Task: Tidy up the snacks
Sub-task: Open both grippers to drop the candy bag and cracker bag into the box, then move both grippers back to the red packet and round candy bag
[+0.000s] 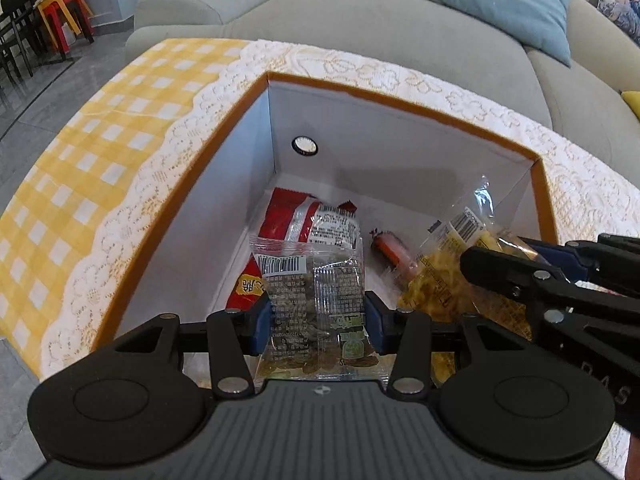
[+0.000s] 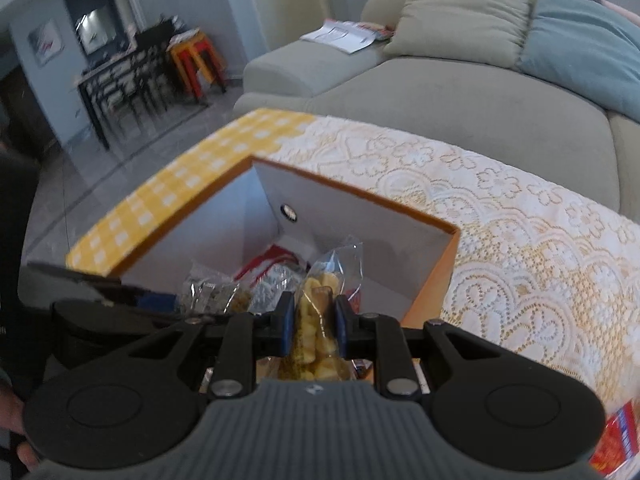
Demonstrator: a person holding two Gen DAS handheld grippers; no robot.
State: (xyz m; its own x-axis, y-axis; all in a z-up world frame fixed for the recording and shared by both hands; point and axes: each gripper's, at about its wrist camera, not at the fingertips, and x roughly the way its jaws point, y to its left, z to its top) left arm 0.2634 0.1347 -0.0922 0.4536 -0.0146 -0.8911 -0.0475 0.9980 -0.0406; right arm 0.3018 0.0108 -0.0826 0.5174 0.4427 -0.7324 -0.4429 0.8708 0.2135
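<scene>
An orange-rimmed box [image 1: 384, 98] with white inner walls stands on the table; it also shows in the right wrist view [image 2: 360, 194]. My left gripper [image 1: 316, 316] is shut on a clear packet of brown-green snacks [image 1: 316, 300], held over the box's near side. My right gripper [image 2: 314, 320] is shut on a clear packet of yellow snacks [image 2: 320, 292], held over the box; this packet shows at the right in the left wrist view [image 1: 444, 280]. Inside the box lie a red packet [image 1: 288, 216] and a small red sausage [image 1: 394, 252].
The table has a yellow checked cloth [image 1: 100, 120] with white lace [image 2: 520, 240]. A grey sofa [image 1: 360, 16] with a blue cushion [image 1: 516, 0] stands behind. A red packet [image 2: 616, 444] lies at the right edge. Chairs and stools [image 2: 192, 60] stand far left.
</scene>
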